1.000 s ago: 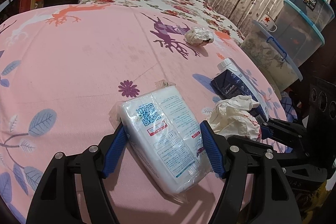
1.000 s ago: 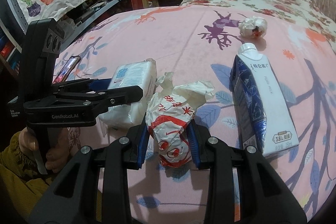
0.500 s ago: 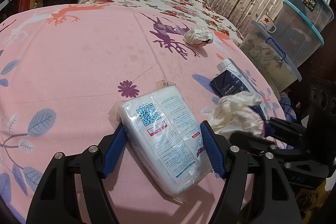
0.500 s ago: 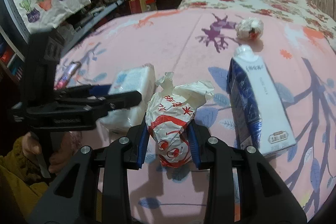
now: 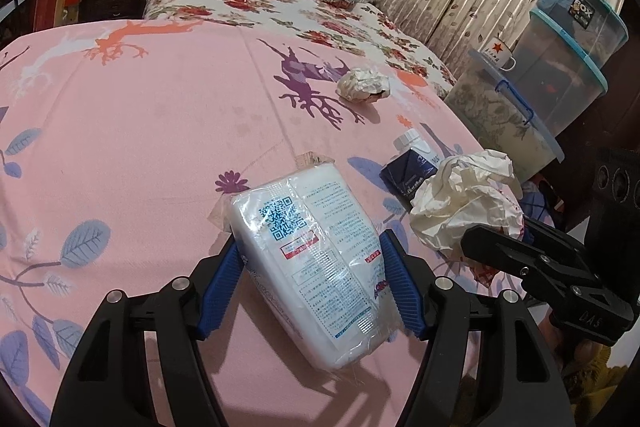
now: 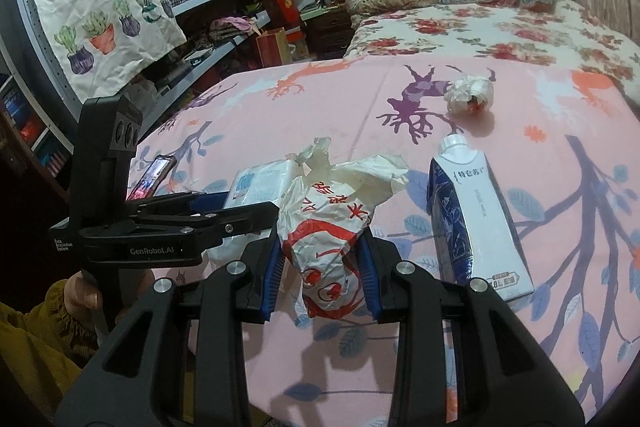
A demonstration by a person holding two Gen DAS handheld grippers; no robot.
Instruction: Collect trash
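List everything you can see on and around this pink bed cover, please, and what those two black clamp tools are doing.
White plastic-wrapped tissue pack: one, white with blue code, on the pink cover, between the left jaws.
Crumpled white paper wrapper with red print: one, clamped in the right jaws.
Dark blue and white milk carton: one, lying on the cover, right of the wrapper.
Crumpled white paper ball: one, farther back on the purple deer print.
Pink printed bed cover: one, under everything.
Clear storage boxes: stacked beside the bed, by the curtain.
Phone: one, at the cover's left edge.
Left gripper: black, blue pads, pressing the pack's sides.
Right gripper: black, blue pads, shut on the wrapper.
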